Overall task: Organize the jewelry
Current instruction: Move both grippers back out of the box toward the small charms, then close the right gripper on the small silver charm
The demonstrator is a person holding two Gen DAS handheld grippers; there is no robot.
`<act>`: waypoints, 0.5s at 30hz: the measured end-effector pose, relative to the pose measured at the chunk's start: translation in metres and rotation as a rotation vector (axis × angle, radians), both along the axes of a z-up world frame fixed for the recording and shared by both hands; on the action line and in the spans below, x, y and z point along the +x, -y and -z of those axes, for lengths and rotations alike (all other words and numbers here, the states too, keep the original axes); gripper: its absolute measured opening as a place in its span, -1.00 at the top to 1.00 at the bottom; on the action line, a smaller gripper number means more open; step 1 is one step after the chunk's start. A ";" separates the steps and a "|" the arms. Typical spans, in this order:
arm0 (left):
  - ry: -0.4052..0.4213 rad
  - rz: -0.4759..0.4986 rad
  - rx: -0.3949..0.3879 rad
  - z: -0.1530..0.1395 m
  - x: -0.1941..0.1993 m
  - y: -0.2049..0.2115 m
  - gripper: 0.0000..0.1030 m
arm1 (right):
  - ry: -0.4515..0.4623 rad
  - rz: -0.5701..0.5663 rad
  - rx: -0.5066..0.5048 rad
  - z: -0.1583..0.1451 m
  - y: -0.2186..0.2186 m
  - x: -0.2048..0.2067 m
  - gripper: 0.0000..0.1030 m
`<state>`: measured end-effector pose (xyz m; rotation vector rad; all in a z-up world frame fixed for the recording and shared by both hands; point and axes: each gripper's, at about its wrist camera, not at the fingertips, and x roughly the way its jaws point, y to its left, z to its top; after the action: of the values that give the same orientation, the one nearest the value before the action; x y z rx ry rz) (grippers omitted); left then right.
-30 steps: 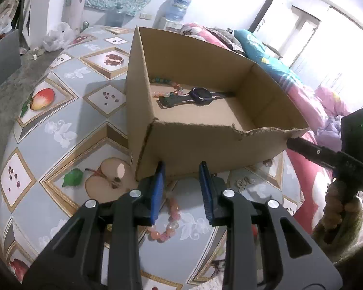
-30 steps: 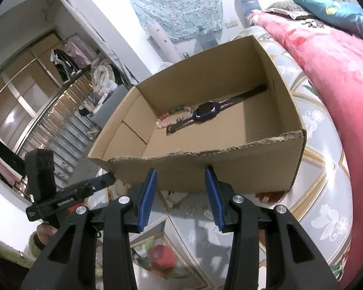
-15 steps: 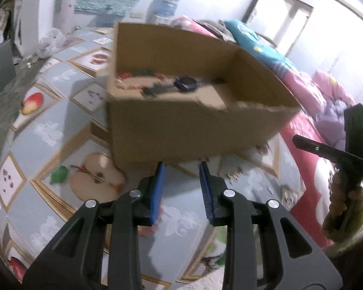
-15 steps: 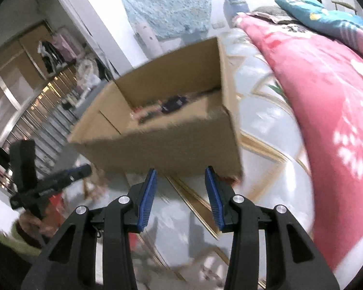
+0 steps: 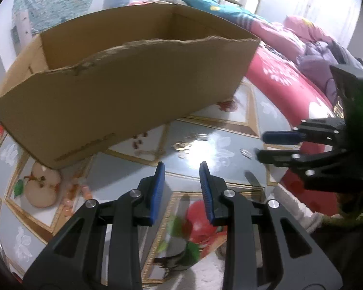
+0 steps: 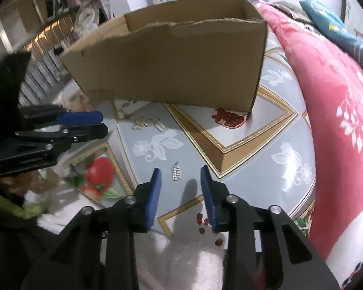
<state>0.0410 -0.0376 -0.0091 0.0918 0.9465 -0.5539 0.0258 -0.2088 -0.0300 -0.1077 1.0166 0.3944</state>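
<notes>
Both grippers have been lowered from above the cardboard box [image 5: 123, 96] toward the desk [image 5: 133, 166].
Left view: the left gripper [image 5: 181, 181] is held part-open, empty, near small trinkets [image 5: 181, 148].
Right view: the right gripper [image 6: 180, 186] is closing, empty, around a silver pendant [image 6: 176, 172], seemingly for boxing.

Brown cardboard box [image 6: 171, 65] on grey fruit-patterned tablecloth [image 6: 261, 149]; blue-padded black tongs [image 6: 180, 188].

We can read no text: the faint dark print low on the near wall of the brown cardboard box [image 6: 171, 60], beyond the tongs, stays illegible.
</notes>
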 end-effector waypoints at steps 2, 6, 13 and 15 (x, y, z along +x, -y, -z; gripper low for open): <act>0.006 0.015 0.013 0.001 -0.002 0.005 0.46 | -0.002 -0.007 -0.021 0.001 -0.002 0.006 0.53; 0.016 0.034 0.035 0.001 -0.006 0.011 0.46 | -0.005 -0.032 -0.053 0.008 -0.004 0.010 0.63; 0.030 0.054 0.062 0.002 -0.009 0.019 0.46 | 0.002 -0.077 -0.092 0.009 -0.013 0.012 0.88; 0.034 0.057 0.068 0.002 -0.009 0.021 0.46 | -0.005 -0.072 -0.078 0.008 -0.012 0.013 0.88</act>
<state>0.0322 -0.0582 -0.0114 0.1897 0.9316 -0.5710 0.0390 -0.1971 -0.0376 -0.2142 1.0356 0.4207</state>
